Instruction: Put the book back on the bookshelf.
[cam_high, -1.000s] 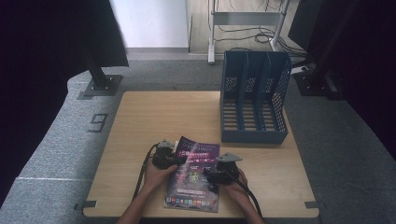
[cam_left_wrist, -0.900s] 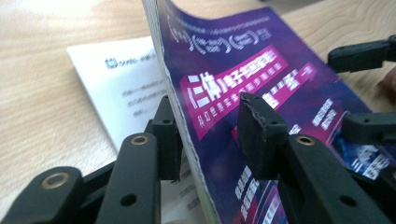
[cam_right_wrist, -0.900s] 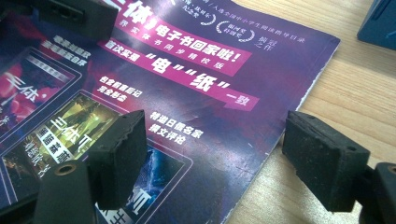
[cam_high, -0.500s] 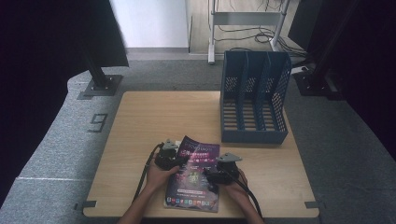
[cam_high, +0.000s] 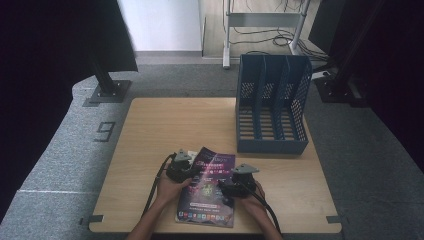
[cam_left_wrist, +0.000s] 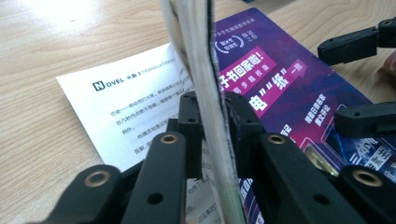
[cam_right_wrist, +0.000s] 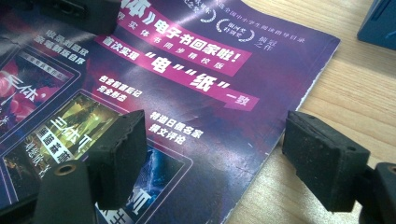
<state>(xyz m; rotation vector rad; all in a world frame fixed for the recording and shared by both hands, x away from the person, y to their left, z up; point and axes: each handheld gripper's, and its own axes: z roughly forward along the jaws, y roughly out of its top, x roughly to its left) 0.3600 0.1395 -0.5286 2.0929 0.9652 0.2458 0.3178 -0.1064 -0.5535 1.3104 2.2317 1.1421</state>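
**Left jaws pinch a sheaf of pages, right jaws wide over the cover**

We see the left gripper (cam_left_wrist: 212, 140) with its jaws just closed in on a thin sheaf of pages (cam_left_wrist: 201, 70), which stands on edge between the pads and is pressed from both sides. Under it a white printed page (cam_left_wrist: 126, 102) lies flat on the wood. Our right gripper (cam_right_wrist: 224, 158) has its jaws spread wide, gripping nothing: one pad hovers over the purple cover, the other over bare wood just past the magazine's (cam_high: 207, 187) edge. From the high view the magazine lies near the front edge of the table (cam_high: 165, 125), between the two hands (cam_high: 170, 187). The blue file rack (cam_high: 272, 112) stands well apart at the far right.
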